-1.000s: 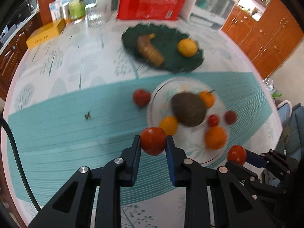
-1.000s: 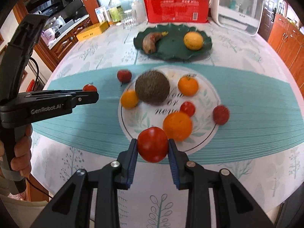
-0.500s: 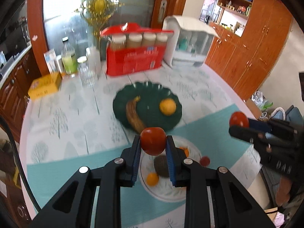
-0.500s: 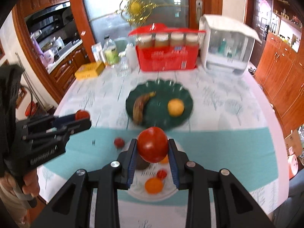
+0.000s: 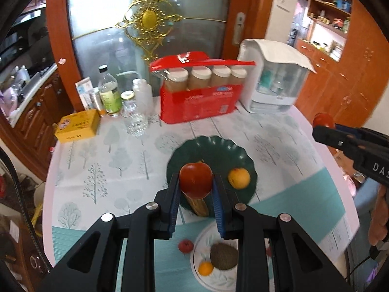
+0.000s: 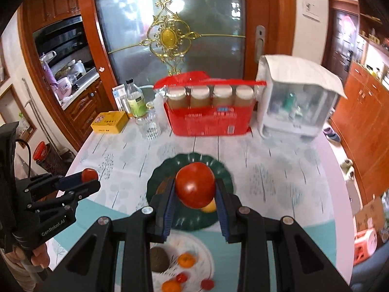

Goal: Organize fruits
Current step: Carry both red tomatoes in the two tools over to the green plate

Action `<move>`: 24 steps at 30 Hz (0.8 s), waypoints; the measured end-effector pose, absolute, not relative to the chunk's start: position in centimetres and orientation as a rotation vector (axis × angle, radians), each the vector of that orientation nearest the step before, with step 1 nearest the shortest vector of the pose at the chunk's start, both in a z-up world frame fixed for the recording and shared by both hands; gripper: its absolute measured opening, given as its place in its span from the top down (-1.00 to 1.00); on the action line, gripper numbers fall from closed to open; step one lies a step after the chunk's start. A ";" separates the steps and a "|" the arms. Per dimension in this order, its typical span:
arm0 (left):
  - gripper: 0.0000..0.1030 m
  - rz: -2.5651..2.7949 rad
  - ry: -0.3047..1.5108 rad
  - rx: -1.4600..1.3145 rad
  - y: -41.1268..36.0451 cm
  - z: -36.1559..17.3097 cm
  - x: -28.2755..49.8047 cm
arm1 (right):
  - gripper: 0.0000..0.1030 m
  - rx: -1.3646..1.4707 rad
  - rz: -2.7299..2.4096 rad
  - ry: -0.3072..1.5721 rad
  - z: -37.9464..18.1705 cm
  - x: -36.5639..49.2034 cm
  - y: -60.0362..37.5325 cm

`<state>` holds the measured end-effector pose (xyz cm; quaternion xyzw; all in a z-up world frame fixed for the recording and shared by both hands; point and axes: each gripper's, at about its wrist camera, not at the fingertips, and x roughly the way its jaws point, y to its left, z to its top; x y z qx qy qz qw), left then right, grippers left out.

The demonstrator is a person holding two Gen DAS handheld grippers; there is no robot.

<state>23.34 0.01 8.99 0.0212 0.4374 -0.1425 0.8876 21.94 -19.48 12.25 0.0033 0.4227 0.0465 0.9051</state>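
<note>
Both my hand-held grippers are loaded: my left gripper [image 5: 196,189] pinches a round red tomato [image 5: 196,180] between its blue-padded fingers, and my right gripper [image 6: 194,196] pinches a second red tomato [image 6: 195,185] the same way, each held high above the table. Below lie the dark green scalloped plate [image 5: 218,149] with a yellow-orange citrus fruit [image 5: 239,178] and the white patterned plate [image 6: 194,245] with a brown coconut [image 5: 223,255]. I judge it best to lower one tomato at a time onto bare plate and release gently, or it may roll.
</note>
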 end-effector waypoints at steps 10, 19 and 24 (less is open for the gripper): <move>0.54 -0.150 0.957 0.006 -4.4 7.0 28.6 | 0.39 0.015 0.214 0.920 8.4 29.8 -22.9; 0.54 -0.073 1.068 -0.024 -6.7 0.4 31.9 | 0.39 0.050 0.275 1.045 0.3 34.7 -24.5; 0.54 -0.059 1.137 -0.017 -8.0 -3.6 33.3 | 0.39 0.041 0.302 1.089 -3.2 36.1 -24.3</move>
